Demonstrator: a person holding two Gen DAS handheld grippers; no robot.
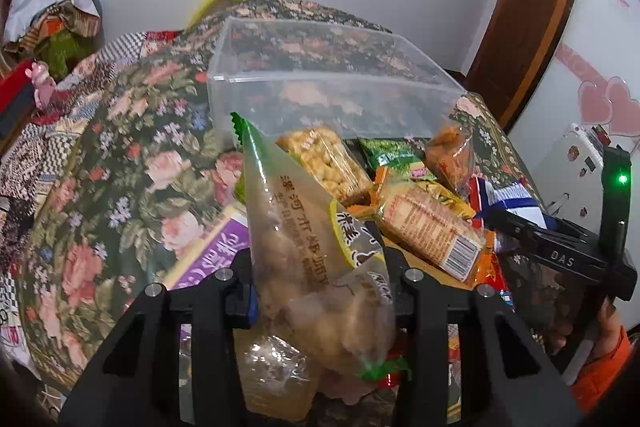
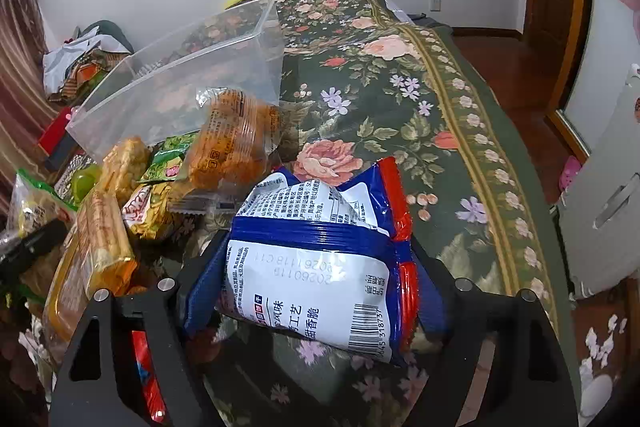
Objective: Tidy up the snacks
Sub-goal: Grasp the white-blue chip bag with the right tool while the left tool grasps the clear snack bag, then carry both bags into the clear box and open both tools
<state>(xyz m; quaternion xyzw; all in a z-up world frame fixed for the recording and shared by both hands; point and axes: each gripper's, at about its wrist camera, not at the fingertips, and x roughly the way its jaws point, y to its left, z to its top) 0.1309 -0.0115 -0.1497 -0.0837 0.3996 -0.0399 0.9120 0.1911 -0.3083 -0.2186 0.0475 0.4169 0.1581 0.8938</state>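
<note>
My left gripper [image 1: 320, 287] is shut on a clear snack bag with a green top edge [image 1: 304, 227] and holds it up in front of the clear plastic bin [image 1: 332, 83]. My right gripper [image 2: 316, 267] is shut on a blue, white and red snack bag [image 2: 320, 247], held above the floral cloth. The bin also shows in the right wrist view [image 2: 180, 83], at the left and with nothing in it. A pile of snack packets lies before the bin: a peanut bar [image 1: 332, 163], an orange wafer pack [image 1: 432, 231] and an orange cracker bag [image 2: 232, 139]. The right gripper shows in the left wrist view [image 1: 560, 251].
A floral cloth [image 2: 400, 99] covers the surface. A purple flat box [image 1: 216, 251] lies under the left bag. Piled clothes [image 1: 52, 19] sit at the far left. A white cabinet [image 2: 600, 207] and a wooden door frame [image 1: 532, 7] stand at the right.
</note>
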